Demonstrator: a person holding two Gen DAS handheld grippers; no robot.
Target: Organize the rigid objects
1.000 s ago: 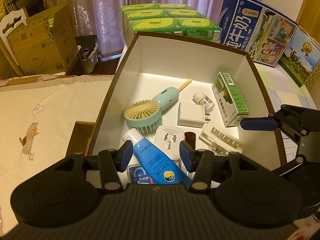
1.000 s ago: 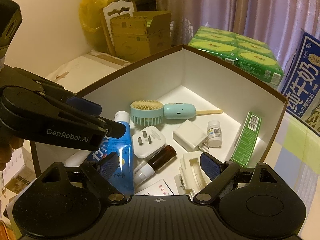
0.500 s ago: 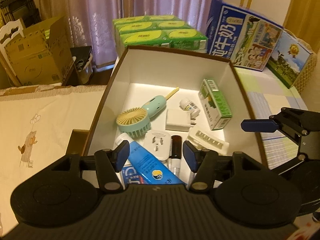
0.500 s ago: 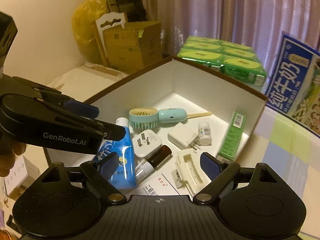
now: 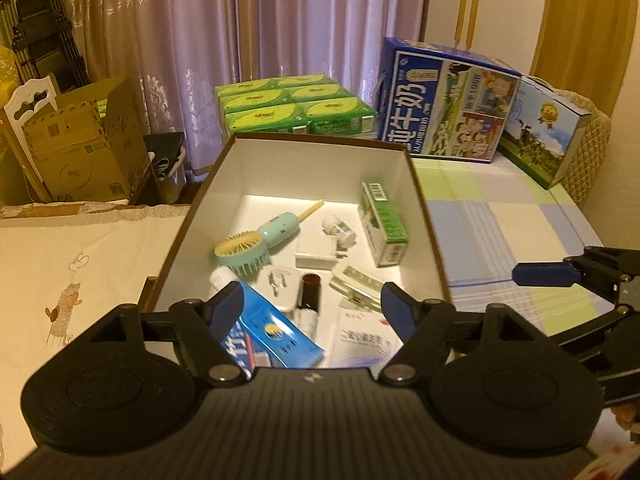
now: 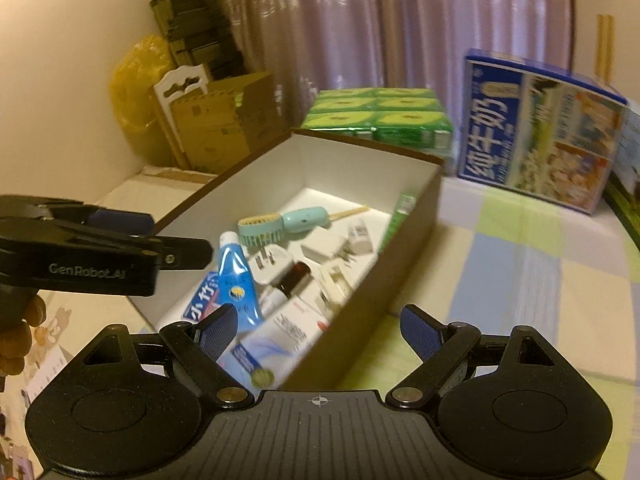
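From the left wrist view, the left gripper [image 5: 312,312] hangs over the near end of the brown box [image 5: 430,236]. Its jaws are opening, and nothing is between them. Inside the box lie a blue tube [image 5: 272,330] at the near left, a white plug [image 5: 282,286] and a dark little bottle [image 5: 310,292] just past it, a green fan [image 5: 250,250] farther in, and a green carton [image 5: 382,230] along the right wall. A white packet [image 5: 360,338] lies at the near end. The right gripper [image 5: 544,274] pokes in from the right edge, over the checked cloth [image 5: 500,224], outside the box.

To do this step well, I think both tools should keep high over the box walls so they bump nothing, and go for one thing at a time.

From the right wrist view, the right gripper [image 6: 316,330] is spread wide and empty. It points down at a slant, over the near corner of the box [image 6: 408,236]. The left gripper [image 6: 152,236] reaches in from the left, level over the left wall. A hand [image 6: 18,336] shows under it at the left edge. The tube [image 6: 236,276] lies in the near part of the box, and the fan [image 6: 280,224] lies farther in. The picture is a bit blurry.
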